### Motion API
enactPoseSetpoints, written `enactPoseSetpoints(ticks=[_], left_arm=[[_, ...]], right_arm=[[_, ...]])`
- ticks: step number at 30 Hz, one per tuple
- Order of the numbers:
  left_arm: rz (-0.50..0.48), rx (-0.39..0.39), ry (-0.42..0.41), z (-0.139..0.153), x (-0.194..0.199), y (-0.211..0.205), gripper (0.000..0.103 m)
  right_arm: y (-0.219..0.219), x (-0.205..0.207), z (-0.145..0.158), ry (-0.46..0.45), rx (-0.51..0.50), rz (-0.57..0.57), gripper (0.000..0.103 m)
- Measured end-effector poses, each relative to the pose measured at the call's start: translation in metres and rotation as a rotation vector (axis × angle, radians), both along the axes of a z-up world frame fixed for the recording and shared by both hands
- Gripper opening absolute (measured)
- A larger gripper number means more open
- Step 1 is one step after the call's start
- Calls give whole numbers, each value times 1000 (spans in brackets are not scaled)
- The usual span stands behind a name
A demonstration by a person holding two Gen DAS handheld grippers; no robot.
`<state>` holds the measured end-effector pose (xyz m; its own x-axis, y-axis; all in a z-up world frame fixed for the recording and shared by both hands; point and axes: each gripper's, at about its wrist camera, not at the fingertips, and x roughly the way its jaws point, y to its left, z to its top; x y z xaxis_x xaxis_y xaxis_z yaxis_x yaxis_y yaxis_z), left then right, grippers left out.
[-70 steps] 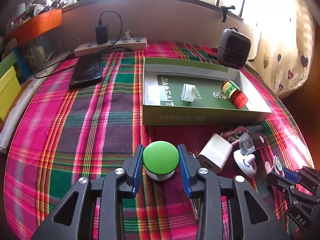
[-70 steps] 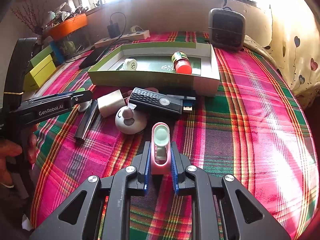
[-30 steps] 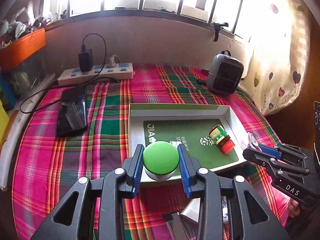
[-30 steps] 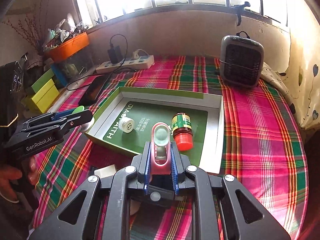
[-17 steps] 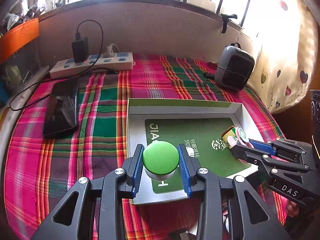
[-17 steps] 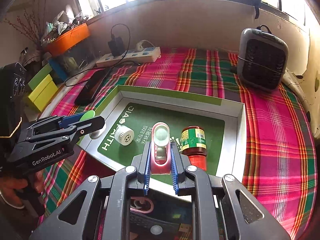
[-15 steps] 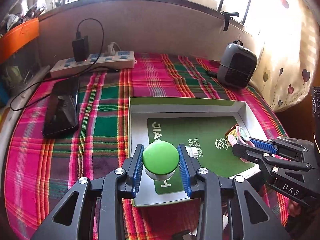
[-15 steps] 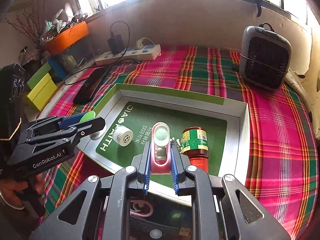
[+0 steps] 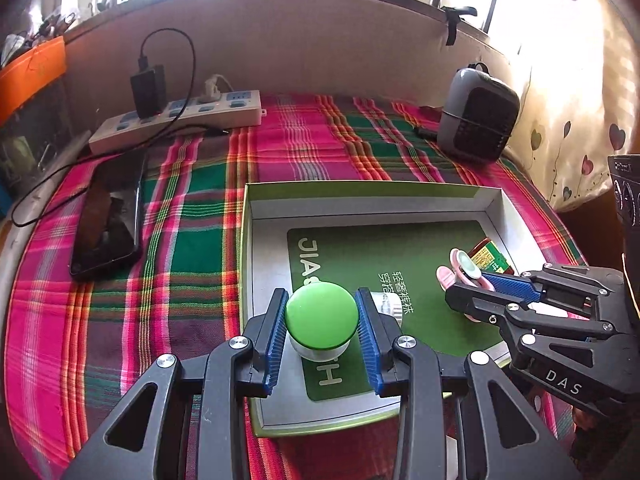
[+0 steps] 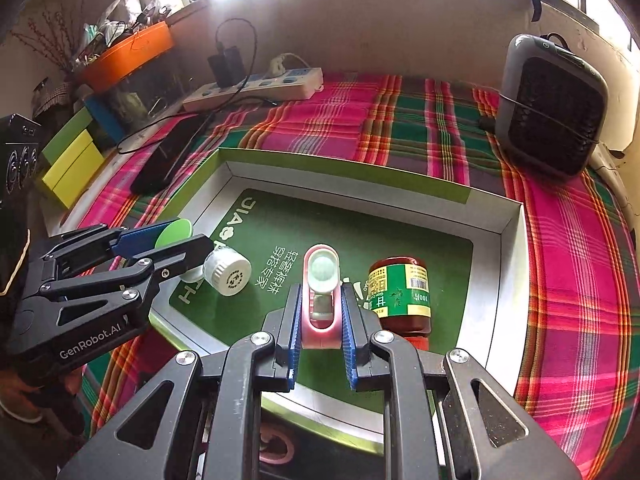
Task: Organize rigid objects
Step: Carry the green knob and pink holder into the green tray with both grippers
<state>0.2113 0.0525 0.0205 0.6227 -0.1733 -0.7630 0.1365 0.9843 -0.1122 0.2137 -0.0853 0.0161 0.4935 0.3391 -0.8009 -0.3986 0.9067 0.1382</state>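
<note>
left gripper (image 9: 322, 330) clamps a green-domed white jar (image 9: 321, 316); right gripper (image 10: 320, 330) pinches a slim pink oblong gadget (image 10: 321, 294), both over the shallow green-rimmed cardboard tray (image 10: 508, 216).

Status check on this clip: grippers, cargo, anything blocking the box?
Left gripper shut on green-capped jar, right gripper shut on pink item. Both over the box. White jar and red-capped bottle lie inside, close by.

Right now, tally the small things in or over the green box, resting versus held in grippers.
Resting: 2, white ribbed cap, red-lidded green-label bottle
Held: 2, green-topped round jar, pink oblong gadget
Total: 4
</note>
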Motion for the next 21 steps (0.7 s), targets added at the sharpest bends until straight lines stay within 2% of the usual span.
enactPoseSetpoints(ticks=[21], left_arm=[[-8,11,4,-4,4,-4,33]], right_arm=[[-1,5,-8,20,9,-9,18]])
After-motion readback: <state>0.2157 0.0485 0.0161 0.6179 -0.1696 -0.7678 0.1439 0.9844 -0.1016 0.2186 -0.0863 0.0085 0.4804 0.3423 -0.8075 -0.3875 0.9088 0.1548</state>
